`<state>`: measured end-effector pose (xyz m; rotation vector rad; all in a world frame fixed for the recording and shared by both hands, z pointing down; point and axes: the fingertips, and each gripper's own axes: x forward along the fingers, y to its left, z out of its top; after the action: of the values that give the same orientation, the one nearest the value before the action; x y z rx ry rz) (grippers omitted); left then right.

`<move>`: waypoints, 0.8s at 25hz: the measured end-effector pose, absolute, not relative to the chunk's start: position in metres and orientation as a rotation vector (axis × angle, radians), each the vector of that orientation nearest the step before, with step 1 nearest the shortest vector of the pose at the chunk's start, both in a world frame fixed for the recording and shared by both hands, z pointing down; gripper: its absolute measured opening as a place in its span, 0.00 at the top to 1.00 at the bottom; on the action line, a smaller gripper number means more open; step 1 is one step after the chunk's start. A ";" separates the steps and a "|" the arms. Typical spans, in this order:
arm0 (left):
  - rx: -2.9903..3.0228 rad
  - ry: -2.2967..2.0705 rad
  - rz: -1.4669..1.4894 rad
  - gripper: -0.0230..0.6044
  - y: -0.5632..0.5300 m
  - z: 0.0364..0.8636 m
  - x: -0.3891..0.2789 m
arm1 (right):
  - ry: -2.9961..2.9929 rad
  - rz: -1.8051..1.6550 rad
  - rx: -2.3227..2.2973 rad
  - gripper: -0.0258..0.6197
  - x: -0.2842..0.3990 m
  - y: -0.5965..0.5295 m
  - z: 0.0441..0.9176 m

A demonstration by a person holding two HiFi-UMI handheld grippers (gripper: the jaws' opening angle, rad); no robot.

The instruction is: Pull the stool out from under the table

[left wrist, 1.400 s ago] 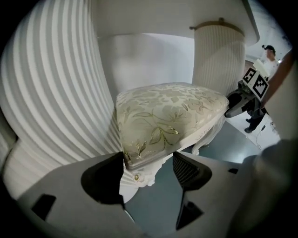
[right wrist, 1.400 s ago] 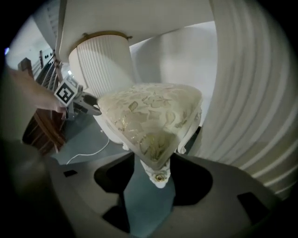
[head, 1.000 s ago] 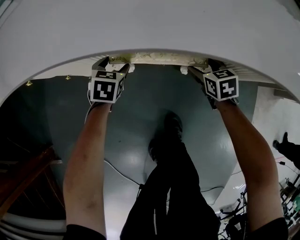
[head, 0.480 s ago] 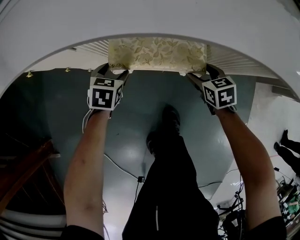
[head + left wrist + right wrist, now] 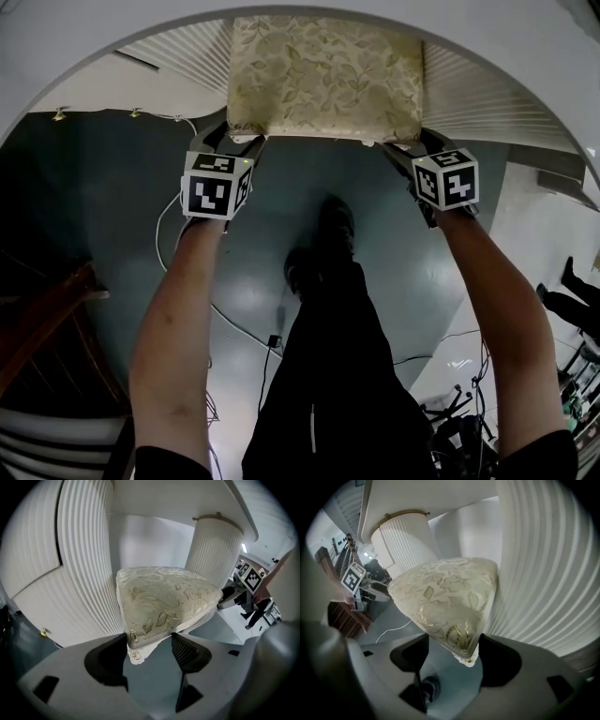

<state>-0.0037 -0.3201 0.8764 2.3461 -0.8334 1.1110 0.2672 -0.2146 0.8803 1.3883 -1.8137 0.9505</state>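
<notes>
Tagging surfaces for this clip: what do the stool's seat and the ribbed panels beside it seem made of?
The seat: looks like woven upholstery fabric, cream with a faintly shiny gold leaf pattern; rounded corners suggest padding. The ribbed panels: hard, matte white, evenly fluted; painted wood or moulded plastic, can't tell which.

Staged home-like room, fluted white table base point(image 5: 478, 94), floral stool point(image 5: 323, 75), cable point(image 5: 239, 323) on grey floor point(image 5: 103, 197)
</notes>
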 end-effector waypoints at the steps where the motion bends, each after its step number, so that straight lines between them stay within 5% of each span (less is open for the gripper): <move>1: 2.360 -0.822 1.147 0.49 -0.323 0.875 -0.006 | -1.818 0.969 1.386 0.45 0.263 -0.211 0.879; 15: 2.346 -0.842 1.274 0.54 -0.322 0.867 -0.011 | -1.907 0.965 1.277 0.48 0.262 -0.211 0.883; 20: 2.388 -0.691 1.370 0.38 -0.326 0.890 -0.004 | -1.906 1.001 1.283 0.41 0.257 -0.214 0.887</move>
<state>-0.0042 -0.3256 0.8904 2.3875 -0.6911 1.3695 0.2567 -0.2140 0.8868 1.2827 -1.9057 1.0008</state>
